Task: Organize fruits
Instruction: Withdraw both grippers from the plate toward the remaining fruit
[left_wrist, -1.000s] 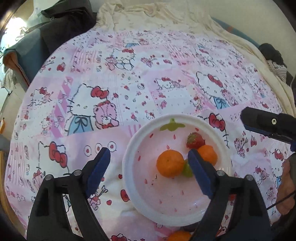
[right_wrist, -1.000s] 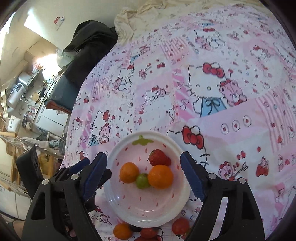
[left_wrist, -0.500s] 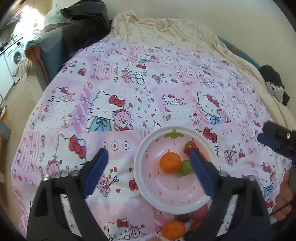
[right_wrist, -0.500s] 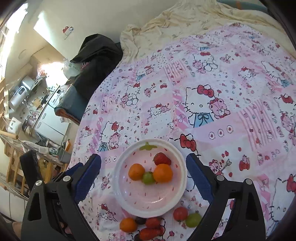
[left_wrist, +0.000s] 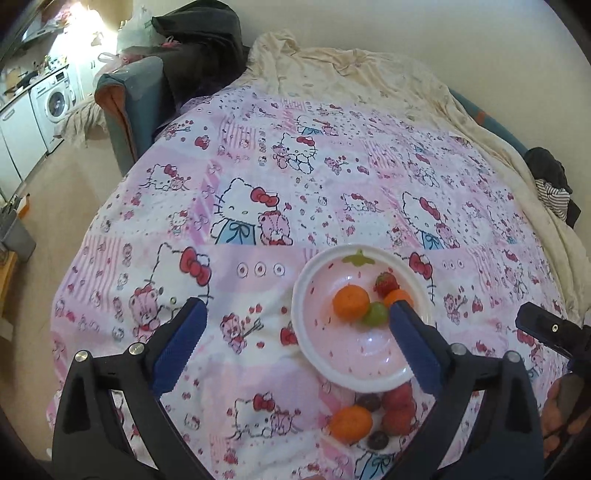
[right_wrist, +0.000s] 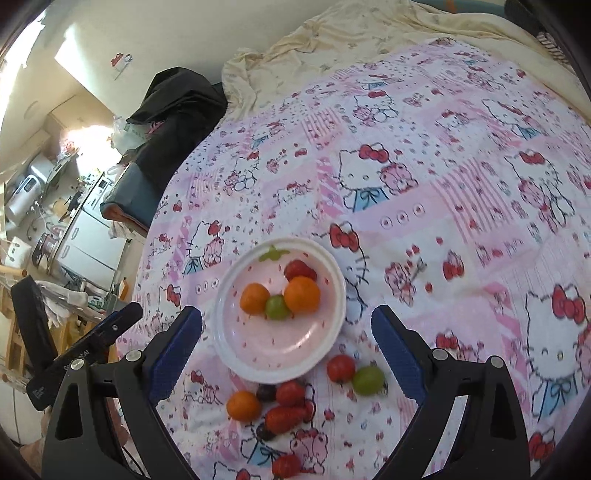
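Observation:
A white and pink plate lies on the Hello Kitty bedspread and holds two tangerines, a green grape and a strawberry. In front of it lie loose fruits: a tomato, a green grape, a tangerine, strawberries and dark grapes. My right gripper hangs open above the plate with nothing held. My left gripper hovers over the plate's left side, its jaws opening and empty. Its right finger hides part of one tangerine.
A cream blanket is bunched at the far end of the bed. Dark clothing lies on a blue armchair at the far left. The bed edge drops to the floor on the left. More clothes sit far right.
Both grippers have drawn back and up from the plate, and their jaws have spread wider. The plate looks smaller, and the loose fruits in front of it have come into view.

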